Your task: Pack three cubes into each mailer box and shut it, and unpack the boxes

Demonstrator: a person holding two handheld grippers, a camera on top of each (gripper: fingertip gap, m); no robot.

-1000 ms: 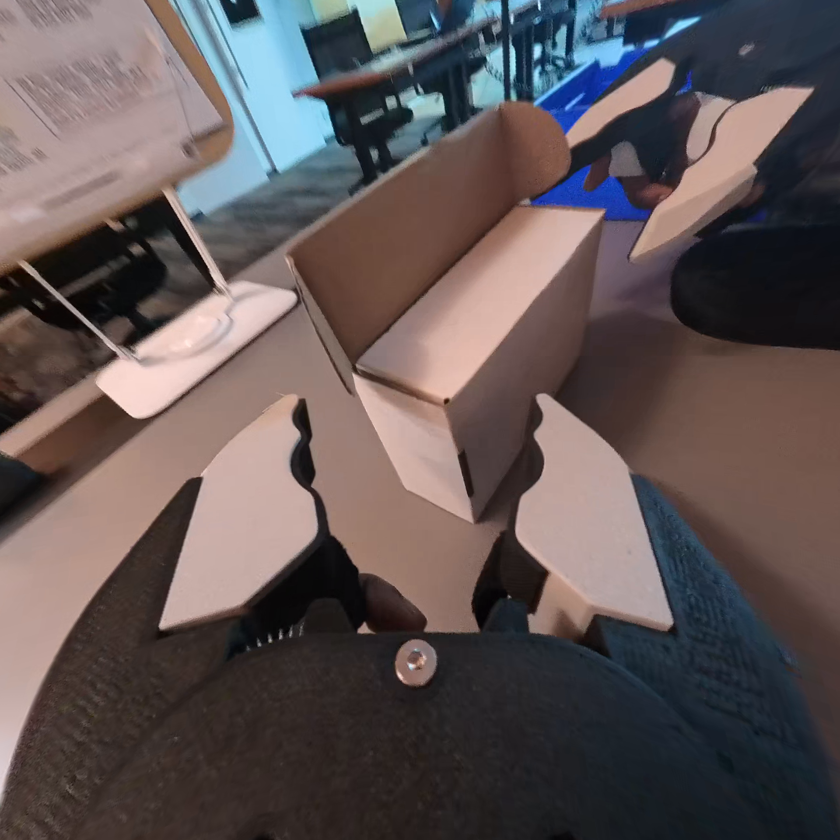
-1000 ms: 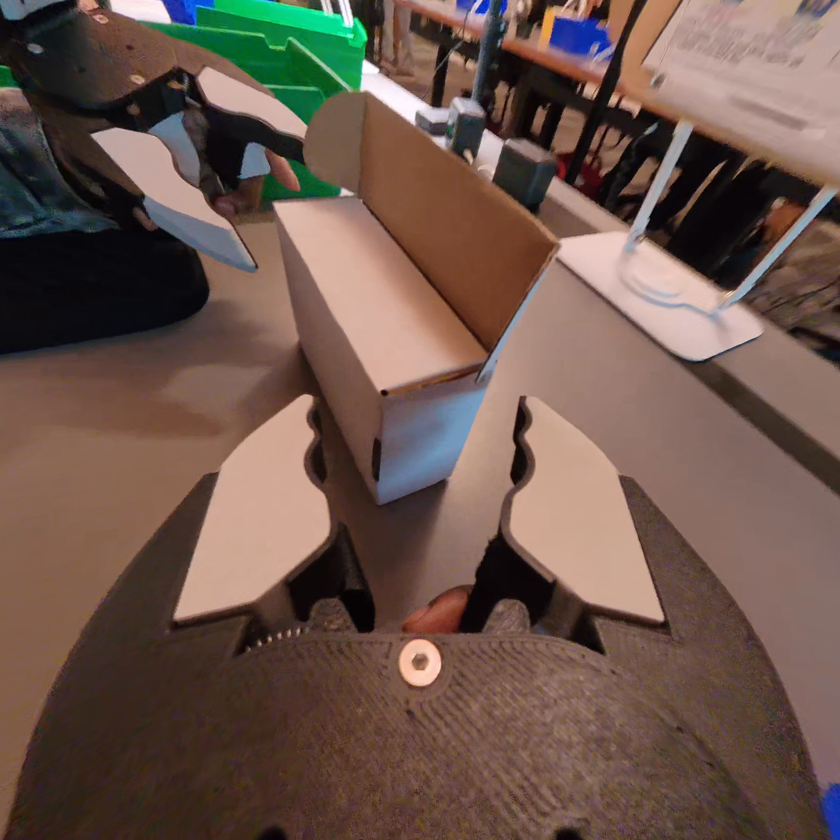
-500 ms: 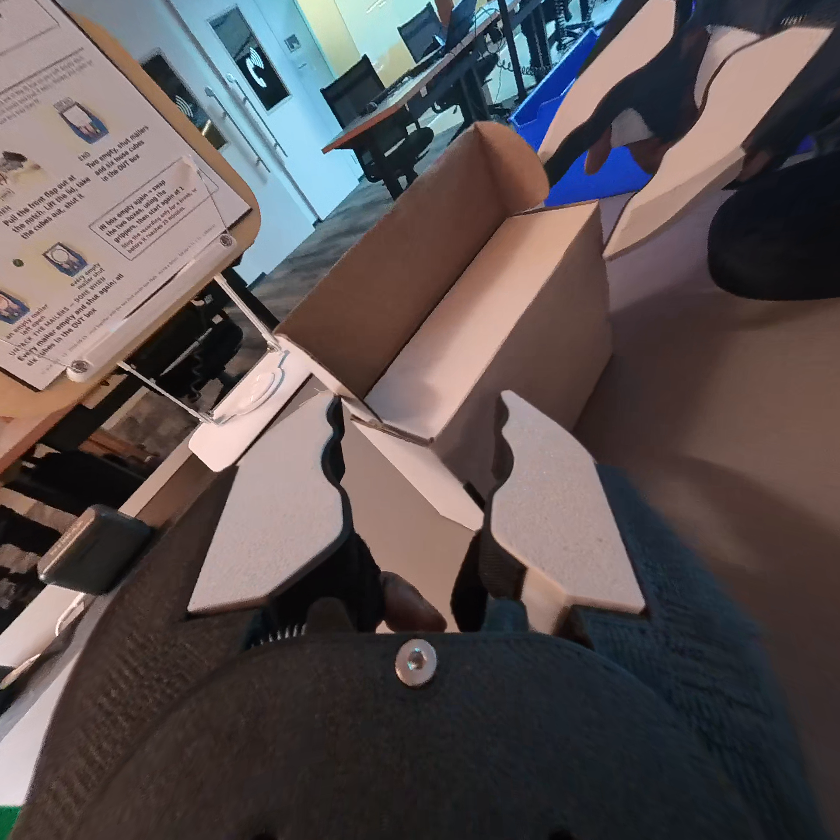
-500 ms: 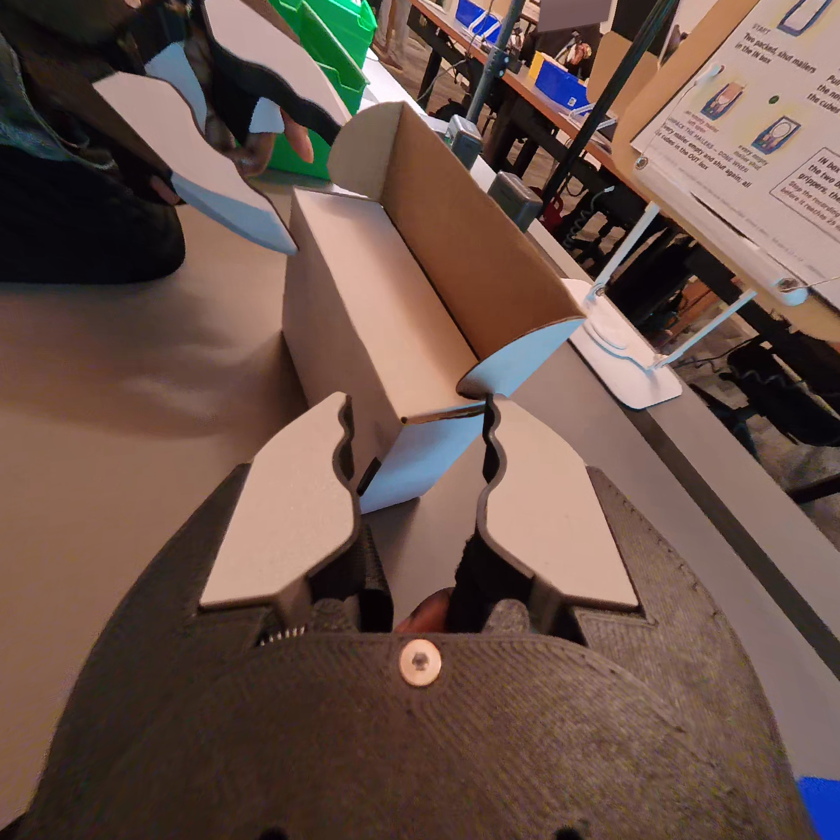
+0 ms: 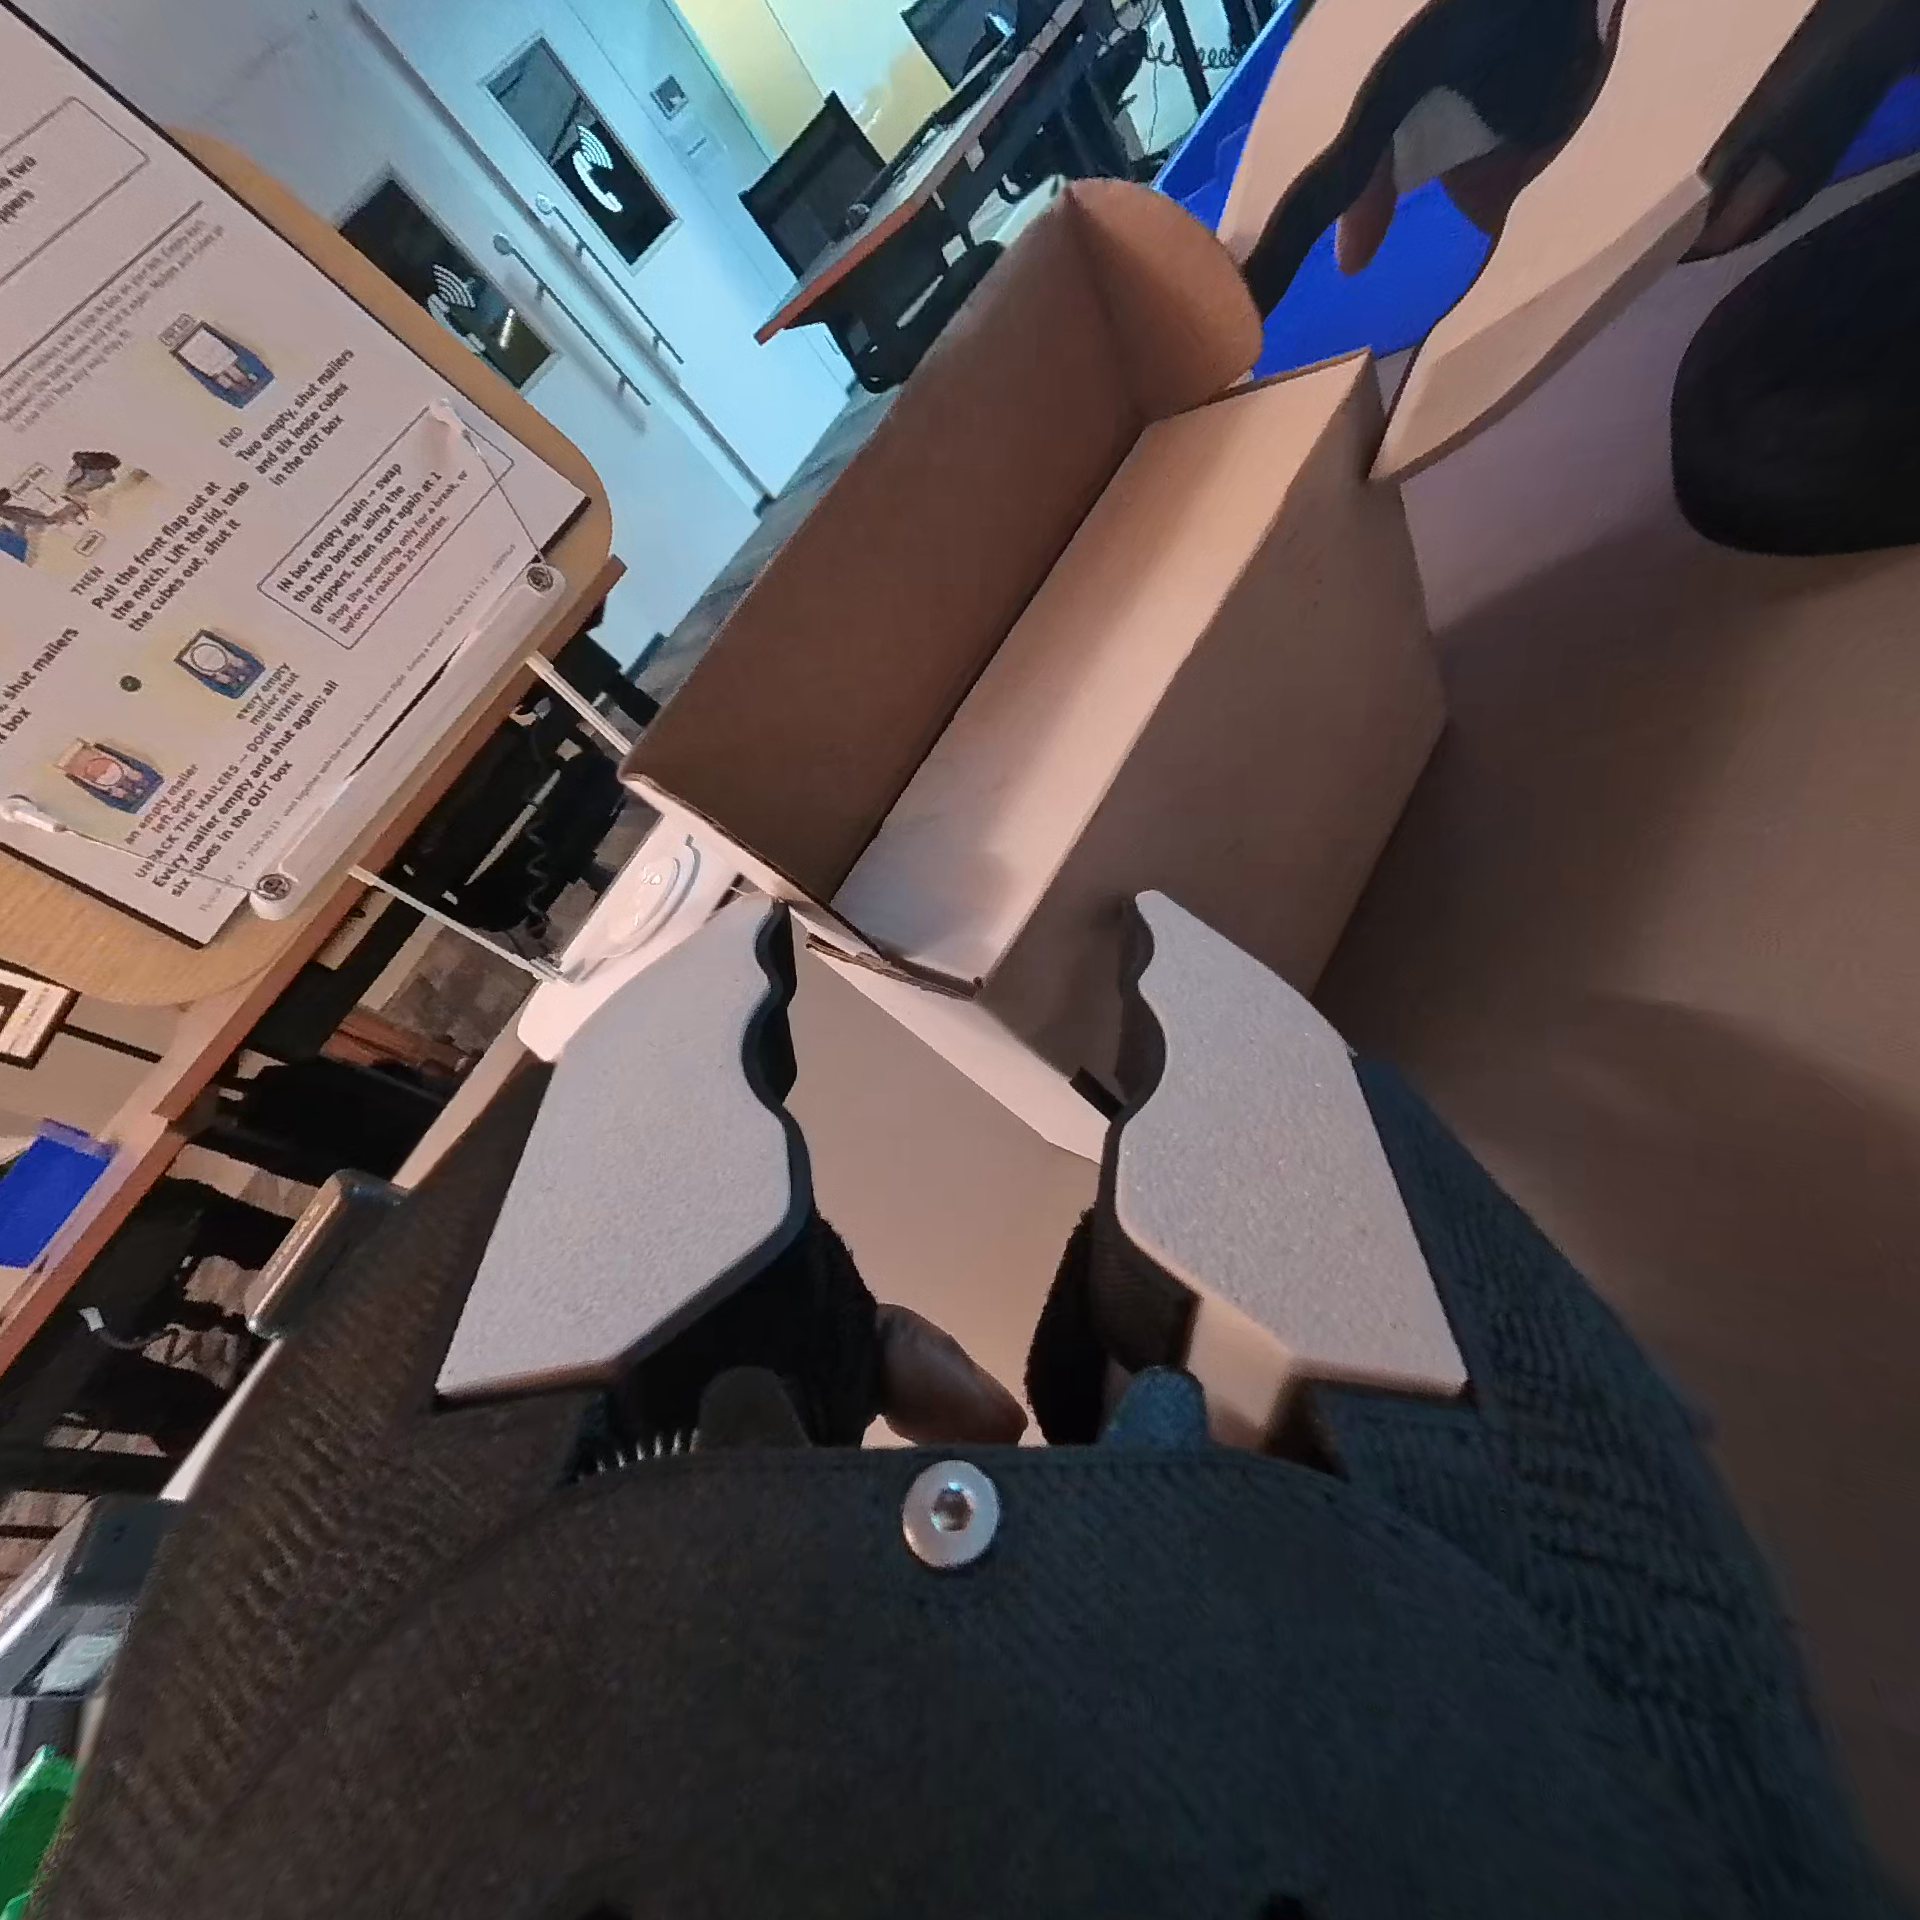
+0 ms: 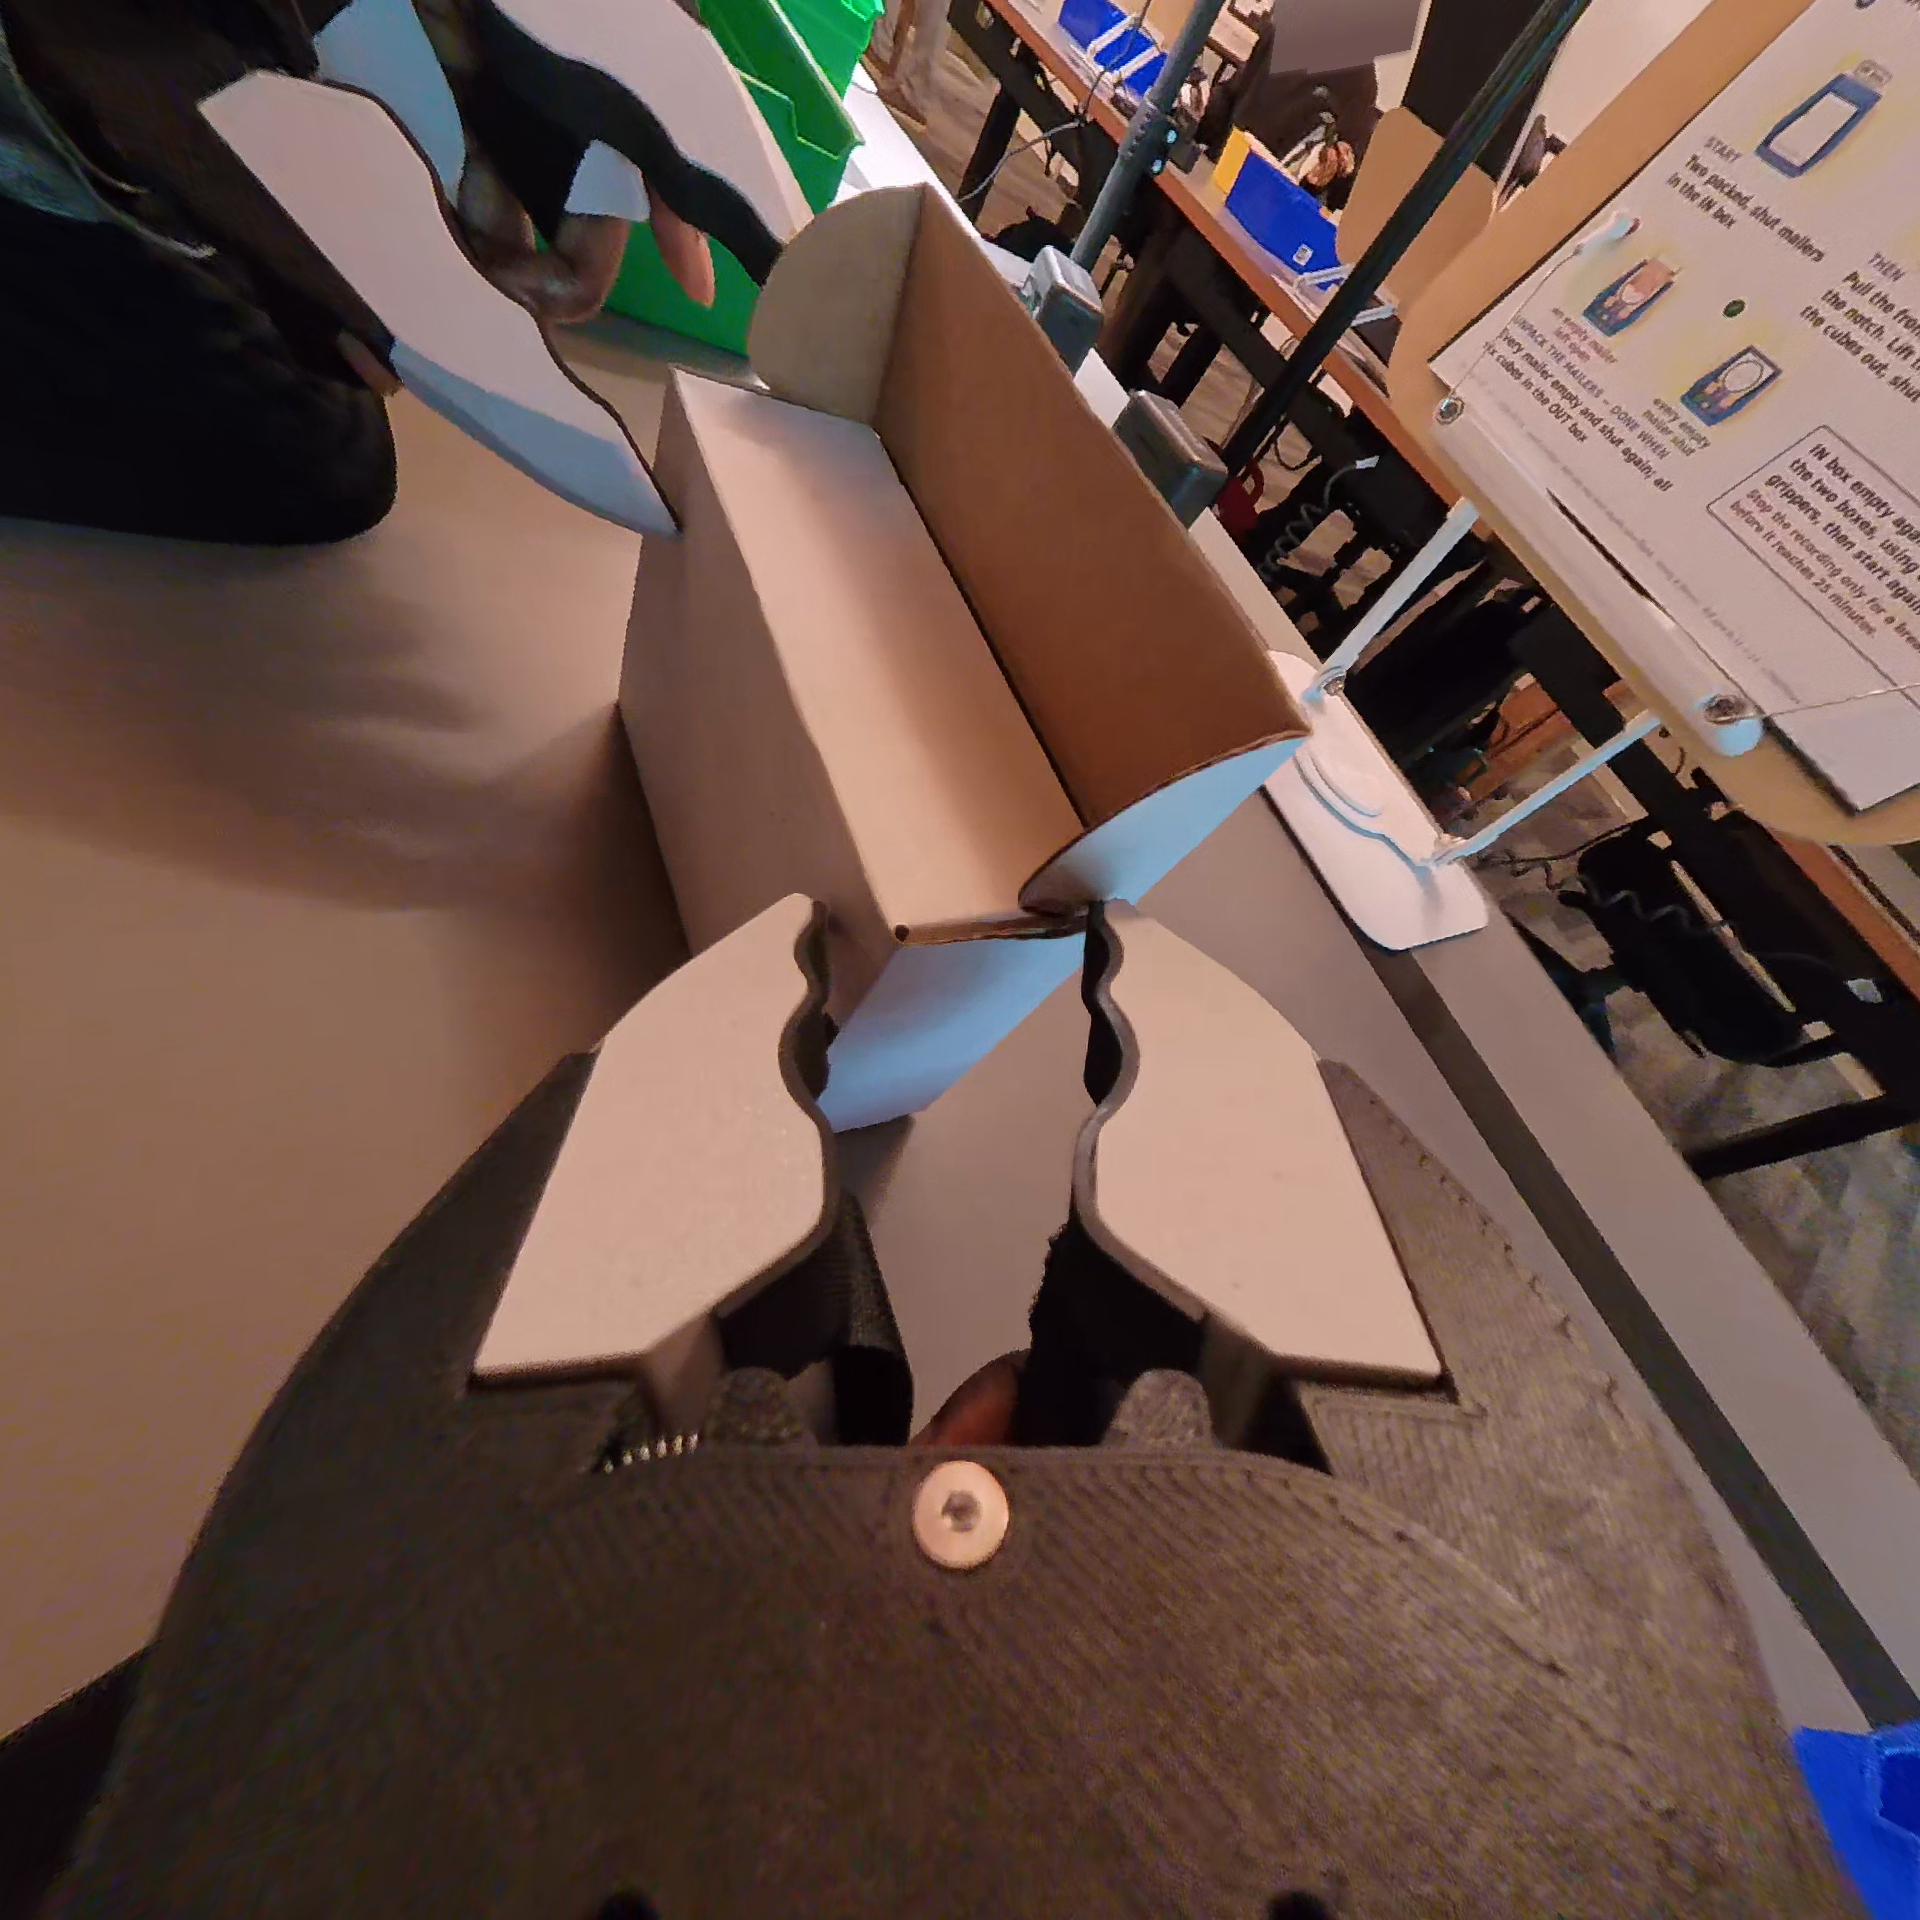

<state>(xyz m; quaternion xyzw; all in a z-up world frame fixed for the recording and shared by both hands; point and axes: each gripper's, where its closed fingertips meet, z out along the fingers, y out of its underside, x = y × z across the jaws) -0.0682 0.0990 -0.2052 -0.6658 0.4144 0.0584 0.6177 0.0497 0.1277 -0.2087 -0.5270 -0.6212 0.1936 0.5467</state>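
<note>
Long cardboard mailer box (image 5: 1174,665) lying on the tan table (image 5: 1662,831), lid down, front flap standing up.

Office desks and an instruction board (image 6: 1704,436) stand behind. Left gripper (image 5: 956,935) and right gripper (image 6: 956,935), both spread open, bracket opposite ends of the box, gripping nothing.

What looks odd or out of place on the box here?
Nothing looks damaged or spilled. The cardboard box has its lid down, but the front flap stands up untucked, with its rounded ear sticking out near the right gripper.
</note>
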